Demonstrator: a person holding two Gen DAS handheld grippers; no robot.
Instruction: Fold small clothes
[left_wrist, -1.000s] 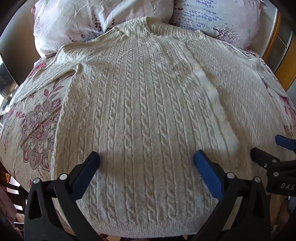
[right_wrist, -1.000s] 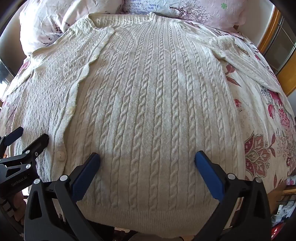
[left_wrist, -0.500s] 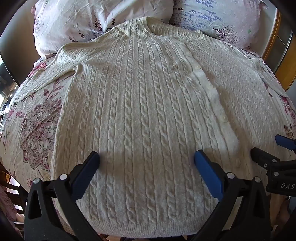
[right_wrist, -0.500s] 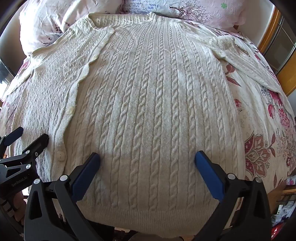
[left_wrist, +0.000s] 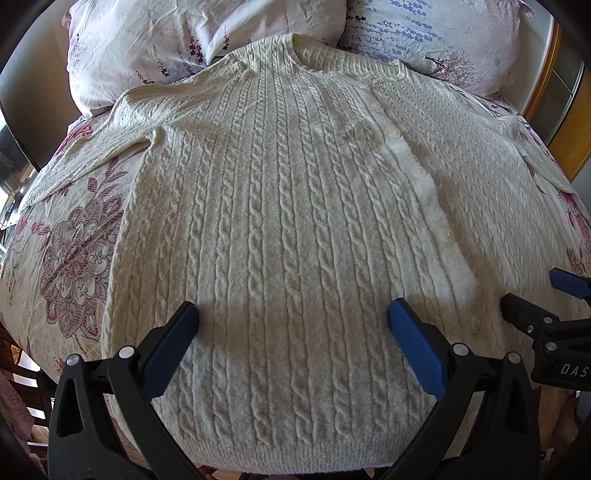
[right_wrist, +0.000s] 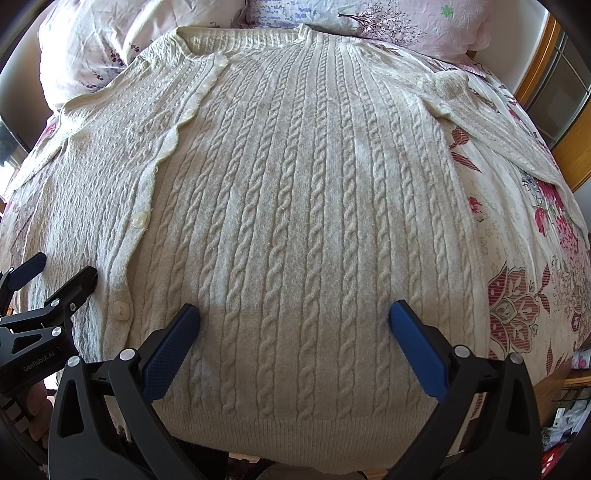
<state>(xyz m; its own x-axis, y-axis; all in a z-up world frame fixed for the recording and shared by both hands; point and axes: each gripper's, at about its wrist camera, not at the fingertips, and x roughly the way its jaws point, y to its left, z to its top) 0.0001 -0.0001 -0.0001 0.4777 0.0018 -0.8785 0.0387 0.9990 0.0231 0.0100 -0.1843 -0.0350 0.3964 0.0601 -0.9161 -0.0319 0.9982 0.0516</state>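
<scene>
a cream cable-knit cardigan (left_wrist: 280, 229) lies spread flat, front up, on a floral bedsheet (left_wrist: 74, 258), its ribbed collar at the head of the bed against two pillows (left_wrist: 177, 40) and its ribbed hem at the foot edge, nearest both cameras. the button band (right_wrist: 147, 206) runs from collar to hem with pale buttons fastened along it, its edge wavy near the chest. one sleeve (left_wrist: 92, 155) stretches out toward the left edge of the bed over the printed flowers; the other sleeve (right_wrist: 498, 129) angles toward the right edge, beside a wooden frame (right_wrist: 569, 147). the left gripper (left_wrist: 293, 314) hangs just above the lower part of the cardigan on its left half, jaws spread wide, blue pads apart and holding nothing. the right gripper (right_wrist: 295, 314) hangs the same way over the right half near the hem, jaws likewise spread wide with only knit between them. each gripper shows at the margin of the other's view, side by side and close together over the foot of the bed. sunlight falls across most of the knit, with a band of shadow across the fabric just ahead of the pads.
</scene>
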